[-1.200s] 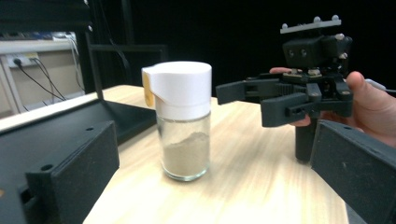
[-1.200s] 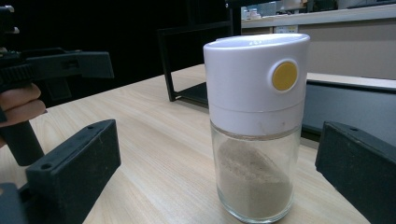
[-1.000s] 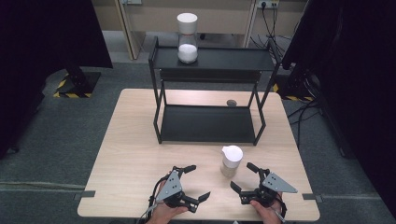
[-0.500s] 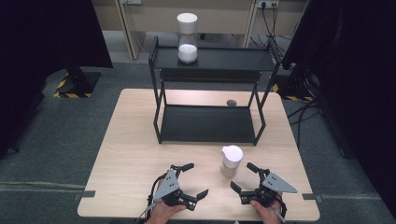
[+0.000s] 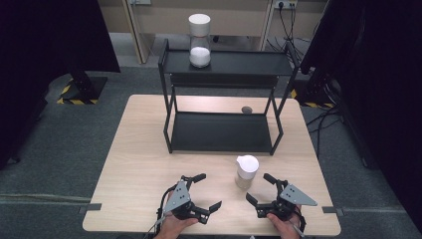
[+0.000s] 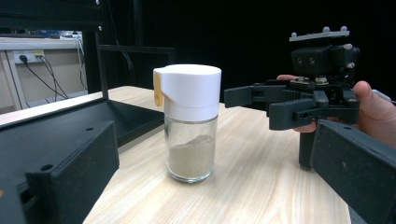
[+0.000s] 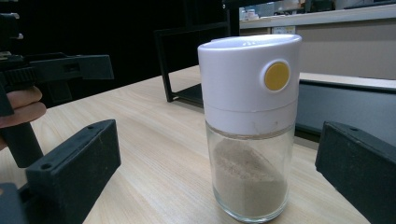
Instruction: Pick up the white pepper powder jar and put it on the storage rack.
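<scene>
A glass shaker (image 5: pixel 246 171) with a white cap and beige powder stands near the table's front, between my two grippers. In the left gripper view the shaker (image 6: pixel 189 122) shows a yellow spout; in the right gripper view the shaker (image 7: pixel 249 126) shows a round yellow button. My left gripper (image 5: pixel 206 191) rests open at the front edge, left of the shaker. My right gripper (image 5: pixel 260 187) is open too, just right of the shaker, apart from it. A second shaker (image 5: pixel 199 40) with white powder stands on the top of the black shelf (image 5: pixel 224 64).
The black two-level shelf has its lower tray (image 5: pixel 220 132) on the table's middle. A small dark object (image 5: pixel 246 109) lies on the table behind that tray. The wooden table (image 5: pixel 139 154) has bare room at the left. Cables lie on the floor at right.
</scene>
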